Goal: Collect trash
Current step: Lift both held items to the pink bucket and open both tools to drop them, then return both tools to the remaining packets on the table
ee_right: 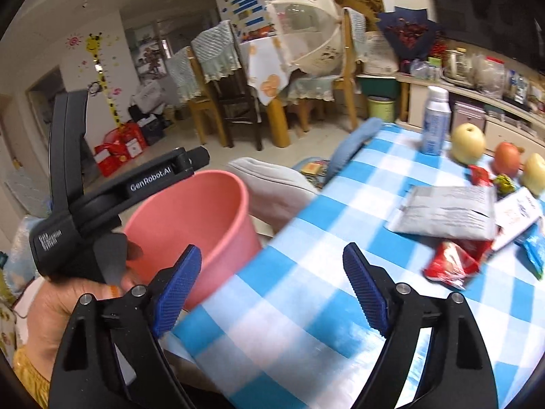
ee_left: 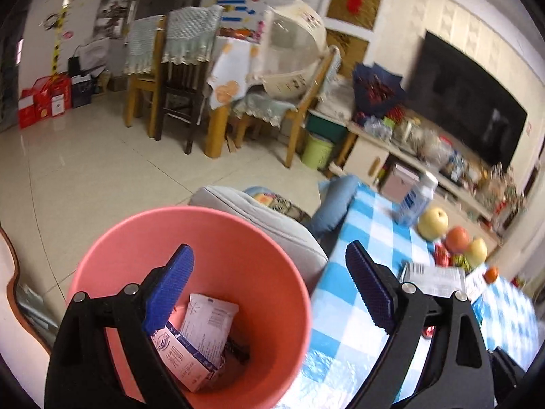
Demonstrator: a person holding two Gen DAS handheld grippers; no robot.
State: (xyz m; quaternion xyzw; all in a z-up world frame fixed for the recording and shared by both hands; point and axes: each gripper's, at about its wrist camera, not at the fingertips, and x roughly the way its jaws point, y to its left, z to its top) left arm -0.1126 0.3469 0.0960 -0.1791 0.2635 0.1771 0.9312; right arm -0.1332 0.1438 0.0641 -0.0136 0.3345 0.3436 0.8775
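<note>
Blue-padded left tongs are standing wide apart with nothing between them, hanging over the pink bin, one pad above its mouth and the other over the bench edge just beside it. Right tongs are gaping open and empty too, pointing down at the blue-and-white checked cloth on the bench, with the pink bin sitting just off the bench's near-left corner. Inside the bin a pink-and-white wrapper and a dark scrap are lying against the bottom. On the bench, well beyond the bin, a grey packet is lying flat, with a red wrapper touching its near edge and a white card and a blue wrapper just beside it. Farther from the bin, a white bottle is standing upright beside a yellow pear, an orange fruit and another yellow fruit. A hand is gripping the left tool's black handle right next to the bin. A grey cushion is resting behind the bin.
</note>
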